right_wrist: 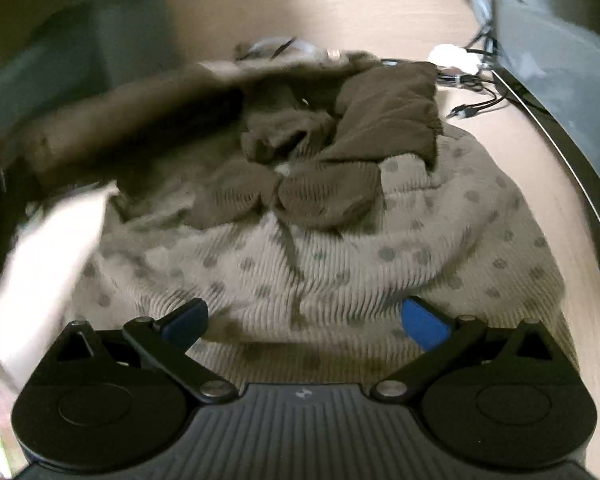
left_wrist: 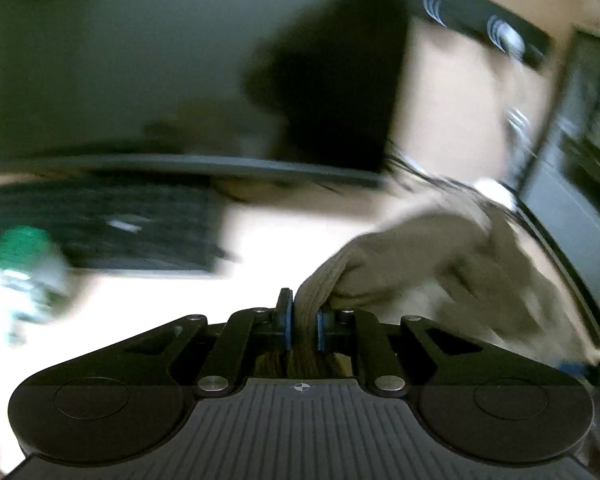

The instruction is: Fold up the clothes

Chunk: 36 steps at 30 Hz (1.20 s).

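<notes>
My left gripper [left_wrist: 303,322] is shut on a bunched fold of beige ribbed cloth [left_wrist: 412,264], which trails off to the right above the pale table [left_wrist: 292,240]; the view is motion-blurred. In the right wrist view, my right gripper [right_wrist: 304,320] is open and empty, its blue pads [right_wrist: 424,322] spread wide just above a beige ribbed garment with grey dots [right_wrist: 340,256]. A dark brown knitted garment [right_wrist: 364,160] lies crumpled on top of the dotted one, further from the gripper. A blurred brown fold [right_wrist: 132,120] stretches up to the left.
A dark keyboard [left_wrist: 100,224] and a green-and-white bottle [left_wrist: 28,264] sit at the left. A dark monitor or cabinet edge [right_wrist: 560,80] with cables [right_wrist: 472,80] borders the right. A white sheet [right_wrist: 48,256] lies at the left of the pile.
</notes>
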Available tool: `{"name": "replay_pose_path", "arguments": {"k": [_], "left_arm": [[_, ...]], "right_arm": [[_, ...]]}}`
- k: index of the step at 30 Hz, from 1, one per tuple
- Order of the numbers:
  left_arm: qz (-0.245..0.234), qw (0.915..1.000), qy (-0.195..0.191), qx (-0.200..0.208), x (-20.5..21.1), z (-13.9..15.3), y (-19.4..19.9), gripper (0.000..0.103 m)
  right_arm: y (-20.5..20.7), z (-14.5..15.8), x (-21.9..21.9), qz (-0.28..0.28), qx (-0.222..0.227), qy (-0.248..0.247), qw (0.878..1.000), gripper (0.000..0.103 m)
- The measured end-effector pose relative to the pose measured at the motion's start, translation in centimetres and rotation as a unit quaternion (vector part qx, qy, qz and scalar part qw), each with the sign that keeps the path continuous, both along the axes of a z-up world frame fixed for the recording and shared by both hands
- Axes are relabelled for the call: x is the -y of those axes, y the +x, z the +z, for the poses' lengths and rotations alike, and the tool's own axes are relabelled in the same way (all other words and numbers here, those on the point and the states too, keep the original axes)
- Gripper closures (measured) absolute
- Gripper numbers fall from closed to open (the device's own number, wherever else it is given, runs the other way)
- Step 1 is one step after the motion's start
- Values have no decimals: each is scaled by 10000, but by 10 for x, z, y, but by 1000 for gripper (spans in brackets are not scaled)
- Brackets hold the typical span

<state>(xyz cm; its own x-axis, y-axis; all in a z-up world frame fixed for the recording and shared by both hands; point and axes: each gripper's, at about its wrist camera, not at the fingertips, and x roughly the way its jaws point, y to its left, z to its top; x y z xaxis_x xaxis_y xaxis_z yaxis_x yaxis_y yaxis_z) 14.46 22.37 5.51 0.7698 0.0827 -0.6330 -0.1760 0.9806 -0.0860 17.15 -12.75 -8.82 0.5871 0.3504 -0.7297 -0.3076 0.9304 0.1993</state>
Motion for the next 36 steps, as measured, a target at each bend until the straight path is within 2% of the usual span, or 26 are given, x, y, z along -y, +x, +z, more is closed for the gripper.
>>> {"name": "replay_pose_path", "arguments": {"k": [4,8,10,12,14,16,18,20,22,23,24,25,26,27,29,31,34,36], "left_arm": [[367,9992,112,-77,-67,-2,-12,91],[350,9988,114,-315,-102,-26,6,90],[370,9984,-34,-422,-113,-37,12,90],[405,9978,-321,-418,-120,-41,10,89],[440,9970,-535,-338,-123,-41,3,88],[499,9964,-622,-284,-124,-40,-1,88],[642,9948,-745,-279,-125,-40,-2,88],[801,9923,-899,-296,-126,-41,-3,88],[815,9917,-951,-300,-125,-39,-1,88],[786,9923,-912,-286,-124,-38,0,86],[751,9933,-844,-265,-123,-36,0,85],[740,9937,-801,-244,-121,-34,0,82],[756,9939,-774,-219,-121,-32,1,80],[786,9939,-750,-194,-121,-31,2,79],[865,9937,-706,-131,-122,-27,6,76],[1006,9927,-671,-29,-126,-25,10,76],[1283,9899,-575,158,-134,-18,20,76],[1483,9870,-568,250,-141,-13,26,76]], "right_arm": [[-43,2,-28,-162,-155,-367,9991,0],[-53,11,-60,-52,-461,-518,9976,0],[-53,23,-71,-16,-389,-430,9983,0],[-57,47,-90,194,437,-883,9949,0],[-55,68,-112,566,1251,-1342,9814,0],[-41,78,-134,924,1622,-1495,9710,6],[-12,71,-153,1120,1612,-1420,9702,14],[12,51,-168,1239,1400,-1358,9729,16],[33,29,-179,1364,1158,-1348,9746,22],[40,19,-180,1417,1071,-1355,9747,36],[46,15,-178,1463,984,-1300,9757,52],[52,15,-172,1491,908,-1183,9775,61],[57,20,-162,1447,885,-1113,9792,85],[63,27,-151,1367,927,-1086,9803,91],[79,50,-112,855,1281,-1265,9799,91],[96,75,-68,200,1663,-1525,9740,92],[115,111,-7,-888,2310,-2227,9430,92],[126,124,18,-1190,2441,-2350,9333,92]]}}
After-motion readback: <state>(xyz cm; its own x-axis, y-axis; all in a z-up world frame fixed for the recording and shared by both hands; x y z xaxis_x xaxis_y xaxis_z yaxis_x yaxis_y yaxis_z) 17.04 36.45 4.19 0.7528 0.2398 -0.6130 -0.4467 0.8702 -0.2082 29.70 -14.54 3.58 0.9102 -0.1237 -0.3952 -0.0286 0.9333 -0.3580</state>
